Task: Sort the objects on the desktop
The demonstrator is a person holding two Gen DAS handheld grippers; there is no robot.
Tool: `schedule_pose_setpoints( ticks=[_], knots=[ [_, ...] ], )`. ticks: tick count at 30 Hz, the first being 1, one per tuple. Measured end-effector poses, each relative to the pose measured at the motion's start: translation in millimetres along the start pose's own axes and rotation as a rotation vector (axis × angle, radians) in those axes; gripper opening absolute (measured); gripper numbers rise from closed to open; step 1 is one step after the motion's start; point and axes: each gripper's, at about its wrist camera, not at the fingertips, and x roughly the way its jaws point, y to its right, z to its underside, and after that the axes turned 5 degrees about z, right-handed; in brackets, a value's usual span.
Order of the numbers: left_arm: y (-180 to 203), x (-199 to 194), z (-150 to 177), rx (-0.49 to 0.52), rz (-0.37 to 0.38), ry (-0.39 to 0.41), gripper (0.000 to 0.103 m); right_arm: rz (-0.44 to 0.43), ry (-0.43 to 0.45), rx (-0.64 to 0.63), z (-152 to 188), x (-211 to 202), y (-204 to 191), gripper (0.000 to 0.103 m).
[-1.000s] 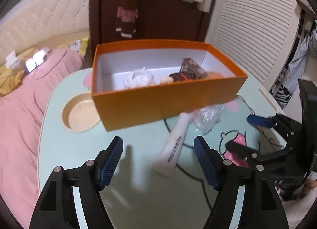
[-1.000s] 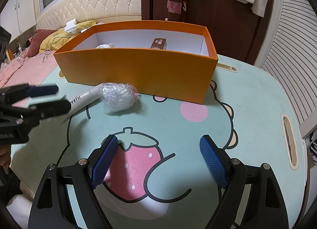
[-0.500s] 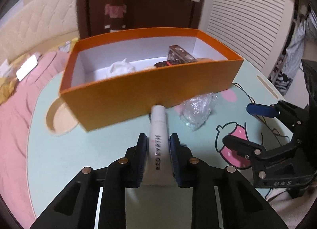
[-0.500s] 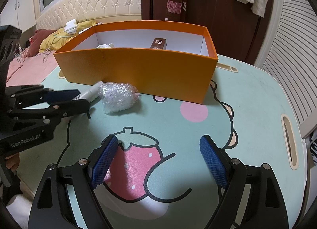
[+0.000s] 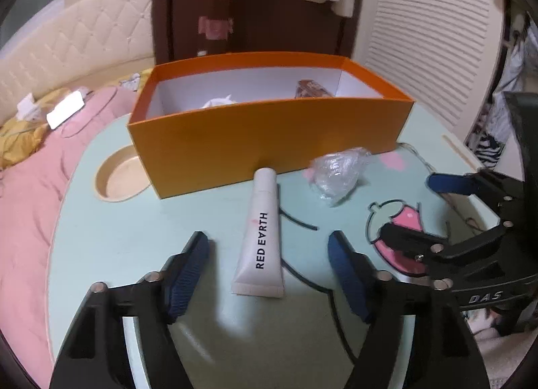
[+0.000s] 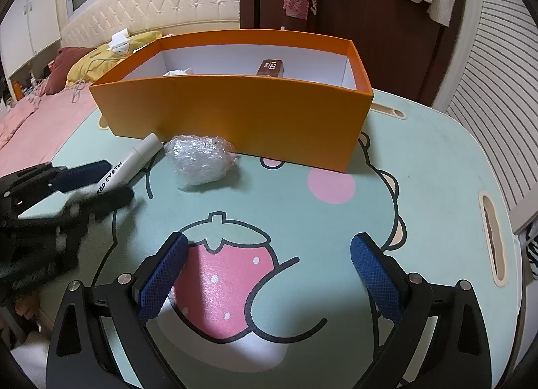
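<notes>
The white squeeze tube lettered RED EARTH [image 5: 260, 235] lies flat between the left gripper's [image 5: 269, 271] jaws, which have just been opening and now stand clear of it. Its long axis runs straight ahead, cap toward the orange cardboard box [image 5: 269, 140]. The right gripper [image 6: 269, 274], empty, has just spread wider over the mint cartoon-printed tabletop [image 6: 420, 160], beside a bed with pink bedding [image 5: 23, 207].

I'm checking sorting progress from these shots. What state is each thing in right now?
Left gripper: open, jaws just opened, astride the tube without touching.
Right gripper: open, just widened, empty.
White tube: lying flat on the table, capped.
Plastic-wrapped bundle: on the table, outside the box.
Orange box: lidless, upright, partly filled.
</notes>
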Motion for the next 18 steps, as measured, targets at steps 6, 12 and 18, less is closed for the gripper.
schedule_pose_setpoints(
  ticks=[6, 12, 18],
  knots=[
    [-3, 4, -8, -0.006, 0.015, -0.001, 0.024, 0.012, 0.019, 0.023, -1, -2, 5, 0.098],
    [-5, -7, -6, -0.027, 0.031, 0.009, 0.019, -0.003, 0.065, 0.122, -11, -11, 22, 0.098],
    [-14, -29, -8, -0.064, 0.008, 0.069, 0.019, -0.08, 0.057, 0.124, -31, -9, 8, 0.097]
  ],
)
